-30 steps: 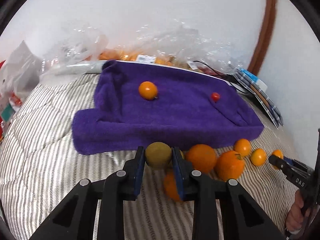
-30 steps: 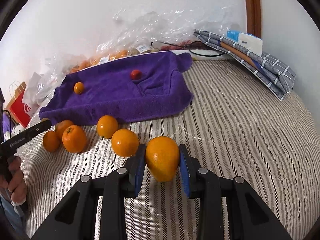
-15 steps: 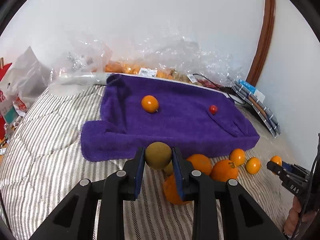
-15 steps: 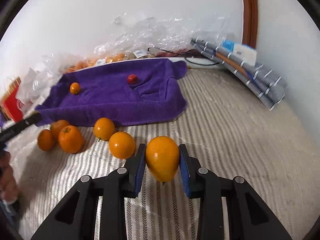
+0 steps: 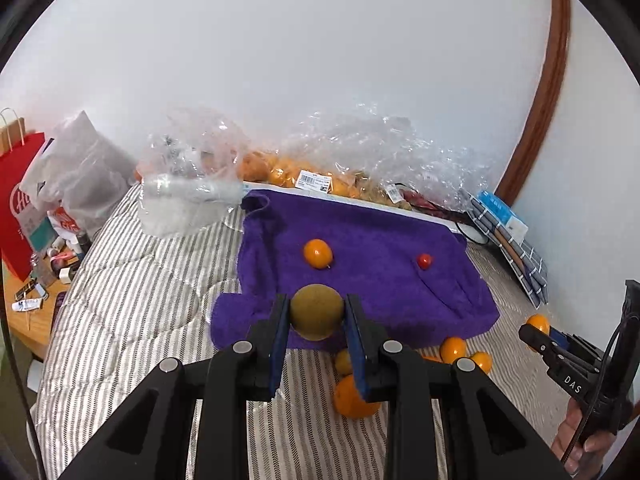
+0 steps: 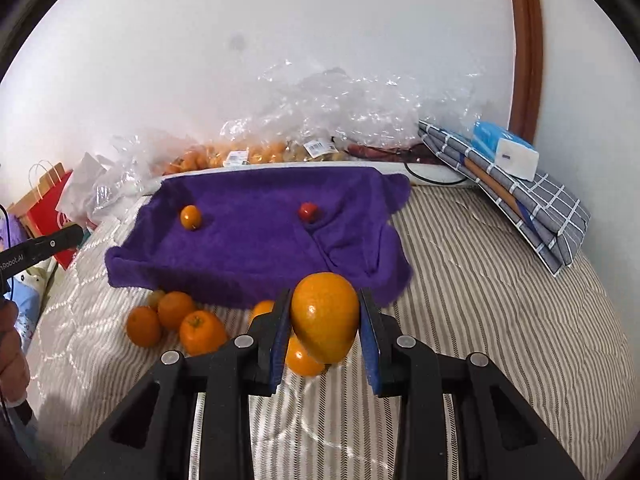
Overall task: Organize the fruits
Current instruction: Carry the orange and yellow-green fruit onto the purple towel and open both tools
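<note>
While my left gripper (image 5: 316, 314) clamps a kiwi (image 5: 317, 311), my right gripper (image 6: 325, 318) clamps an orange (image 6: 325, 316) above the bed (image 6: 500, 300).

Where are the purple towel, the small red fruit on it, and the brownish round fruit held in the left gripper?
purple towel (image 6: 248, 240), right wrist view, bare middle of the cloth.
small red fruit (image 6: 307, 211), right wrist view, its centre.
brownish round fruit (image 5: 316, 311), left wrist view, its front face between the pads.
</note>
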The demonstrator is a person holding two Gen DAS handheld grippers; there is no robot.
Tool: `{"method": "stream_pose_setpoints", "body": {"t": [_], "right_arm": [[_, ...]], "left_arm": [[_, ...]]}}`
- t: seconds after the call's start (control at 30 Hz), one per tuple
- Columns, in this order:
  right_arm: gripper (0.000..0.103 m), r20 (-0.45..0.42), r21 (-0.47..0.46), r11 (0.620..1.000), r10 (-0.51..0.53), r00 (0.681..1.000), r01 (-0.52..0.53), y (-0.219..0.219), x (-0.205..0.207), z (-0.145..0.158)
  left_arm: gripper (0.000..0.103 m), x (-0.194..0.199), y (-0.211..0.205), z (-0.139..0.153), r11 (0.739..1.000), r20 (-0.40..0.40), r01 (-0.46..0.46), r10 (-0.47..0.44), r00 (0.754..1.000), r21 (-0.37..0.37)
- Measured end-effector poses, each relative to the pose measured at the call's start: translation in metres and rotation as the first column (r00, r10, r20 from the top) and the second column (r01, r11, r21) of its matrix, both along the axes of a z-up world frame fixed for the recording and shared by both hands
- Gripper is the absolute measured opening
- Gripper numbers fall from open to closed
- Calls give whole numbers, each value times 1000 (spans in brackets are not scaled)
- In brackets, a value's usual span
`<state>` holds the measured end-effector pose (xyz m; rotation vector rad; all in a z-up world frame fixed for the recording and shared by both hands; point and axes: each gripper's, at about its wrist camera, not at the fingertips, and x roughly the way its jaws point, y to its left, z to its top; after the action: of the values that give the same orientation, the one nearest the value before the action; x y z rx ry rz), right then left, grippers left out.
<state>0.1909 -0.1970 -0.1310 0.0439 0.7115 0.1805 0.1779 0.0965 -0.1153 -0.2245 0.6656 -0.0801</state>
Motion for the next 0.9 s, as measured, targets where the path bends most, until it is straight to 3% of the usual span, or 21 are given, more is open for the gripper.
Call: {"method": "stream_pose_setpoints", "body": {"t": [0.2, 0.37, 0.9], "right_arm": [[32, -1, 19, 1000, -8, 1000, 8, -1, 1, 12], [32, 3, 19, 1000, -21, 1000, 21, -4, -2, 18], [32, 7, 22, 999, -27, 1000, 27, -8, 9, 30]], "left_arm": [[26, -7, 2, 8, 1000, -8, -16, 16, 1000, -4], [26, -7, -6, 11, 999, -20, -23, 23, 1000, 45], [26, 9, -13, 7, 999, -43, -23, 25, 999, 47]]}}
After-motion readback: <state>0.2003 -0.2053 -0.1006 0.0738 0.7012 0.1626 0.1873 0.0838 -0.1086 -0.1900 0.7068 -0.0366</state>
